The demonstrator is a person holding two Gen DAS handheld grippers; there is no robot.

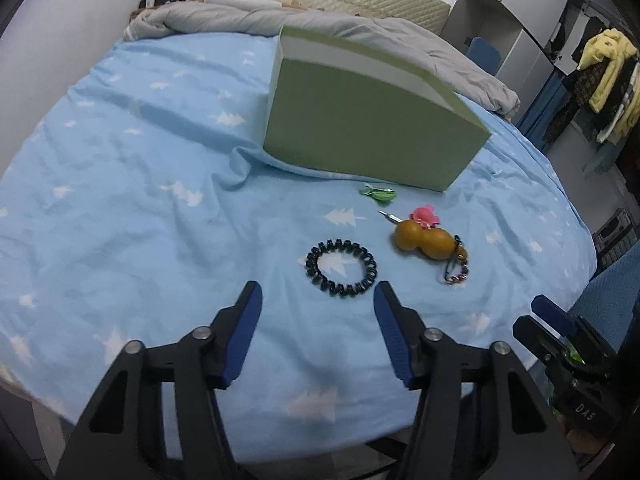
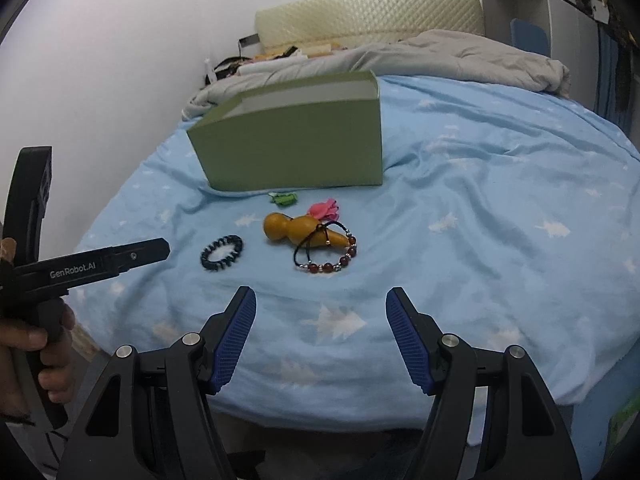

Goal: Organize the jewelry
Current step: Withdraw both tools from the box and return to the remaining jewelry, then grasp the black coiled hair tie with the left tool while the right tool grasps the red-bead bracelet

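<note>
An open green box (image 1: pixel 360 128) (image 2: pixel 296 144) stands on the blue bed sheet. In front of it lie a green hair clip (image 1: pixel 378 193) (image 2: pixel 284 199), a pink flower clip (image 1: pixel 425 216) (image 2: pixel 324 208), a brown gourd charm (image 1: pixel 420 239) (image 2: pixel 300 230), a beaded bracelet (image 1: pixel 456 270) (image 2: pixel 328 258) and a black spiral hair tie (image 1: pixel 341 267) (image 2: pixel 222 253). My left gripper (image 1: pixel 318 300) is open and empty, just short of the hair tie. My right gripper (image 2: pixel 322 304) is open and empty, short of the bracelet.
A grey quilt (image 1: pixel 280 20) (image 2: pixel 460 56) and cream pillow (image 2: pixel 368 12) lie at the bed's far end. The bed sheet (image 1: pixel 120 160) (image 2: pixel 500 200) has wrinkles. A wall runs along the left. Clothes (image 1: pixel 608 80) hang at the right.
</note>
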